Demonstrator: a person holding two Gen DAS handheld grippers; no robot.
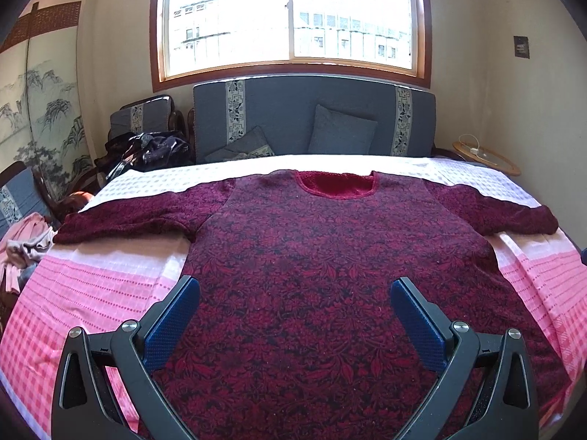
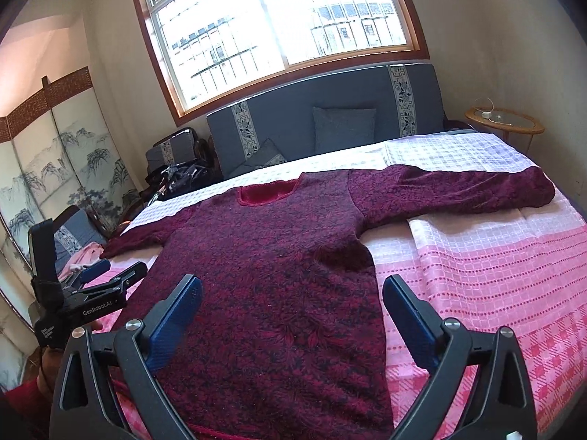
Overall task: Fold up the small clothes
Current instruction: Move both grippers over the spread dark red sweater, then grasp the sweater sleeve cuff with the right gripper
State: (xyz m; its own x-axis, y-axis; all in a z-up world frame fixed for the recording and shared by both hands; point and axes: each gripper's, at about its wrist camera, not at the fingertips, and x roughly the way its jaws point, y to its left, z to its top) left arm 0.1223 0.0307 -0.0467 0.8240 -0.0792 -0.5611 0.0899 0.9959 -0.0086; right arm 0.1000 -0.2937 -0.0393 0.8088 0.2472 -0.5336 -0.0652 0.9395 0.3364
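A dark red patterned long-sleeved sweater (image 1: 323, 275) lies flat, front up, on the pink and white bedspread (image 1: 91, 286), both sleeves spread out sideways, neck towards the far side. It also shows in the right wrist view (image 2: 279, 293). My left gripper (image 1: 295, 286) is open and empty, hovering over the sweater's lower body. My right gripper (image 2: 291, 286) is open and empty above the sweater's lower right part, near its right edge. The left gripper (image 2: 106, 275) also shows at the left of the right wrist view, beside the sweater's left side.
A grey-blue sofa (image 1: 312, 121) with cushions stands behind the bed under the window. A dark clothes pile (image 1: 154, 150) sits on a chair at far left. Pink clothes (image 1: 22, 245) lie at the left edge. A round side table (image 2: 504, 119) stands at far right.
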